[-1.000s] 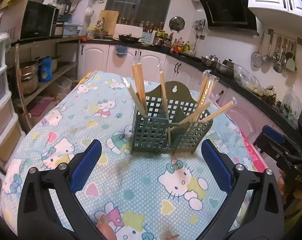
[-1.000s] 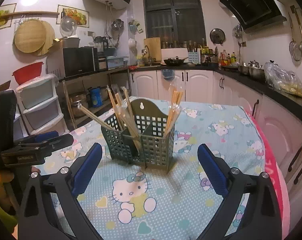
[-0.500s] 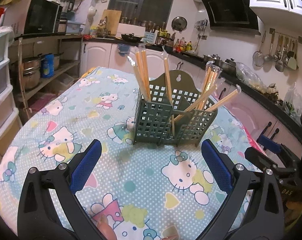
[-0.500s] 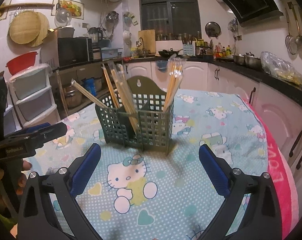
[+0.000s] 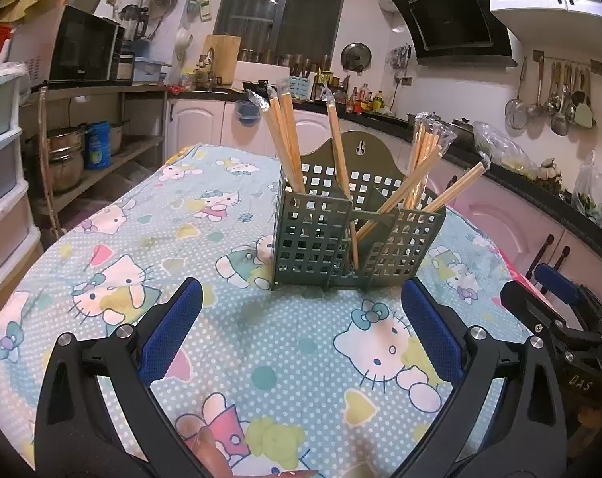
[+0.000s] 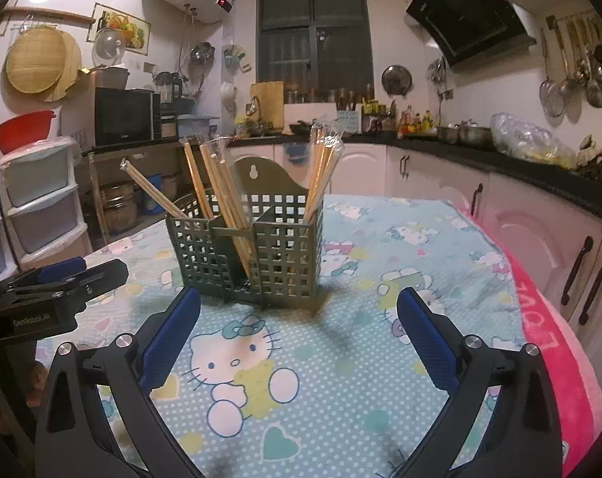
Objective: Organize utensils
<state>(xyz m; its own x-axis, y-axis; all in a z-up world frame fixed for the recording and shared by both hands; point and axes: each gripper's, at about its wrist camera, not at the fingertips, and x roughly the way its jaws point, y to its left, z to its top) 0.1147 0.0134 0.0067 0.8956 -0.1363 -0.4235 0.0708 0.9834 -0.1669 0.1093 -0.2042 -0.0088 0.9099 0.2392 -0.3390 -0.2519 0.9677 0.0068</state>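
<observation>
Holder: the green slotted utensil holder (image 5: 352, 235) stands upright on the table, straight ahead of both tools I am steering, nearer the table's far end than its near edge.

Chopsticks: wrapped chopsticks (image 5: 285, 139) lean out of its compartments, their long axes running steeply upward; one pair (image 5: 456, 187) slants low toward the table's right edge.

Left gripper: my left gripper (image 5: 301, 330) hangs over the near part of the cloth with its blue pads spread wide and nothing between them.

Right gripper: my right gripper (image 6: 299, 332) is likewise wide open and empty, the holder (image 6: 257, 255) sitting just beyond its tips.

Key relation: the holder lies dead ahead along each tool's fingers; the right tool looks slightly nearer, though I judge this only from how large the holder appears.

Next move, as I read it: a forward reach to a stick's upper end, closing across its length.

Surface: a pale blue cartoon-cat tablecloth (image 5: 149, 247), soft and likely to bunch.

Room: a home kitchen, dark worktop (image 6: 540, 175) along the right wall, stacked plastic drawers (image 6: 38, 195) at left.
</observation>
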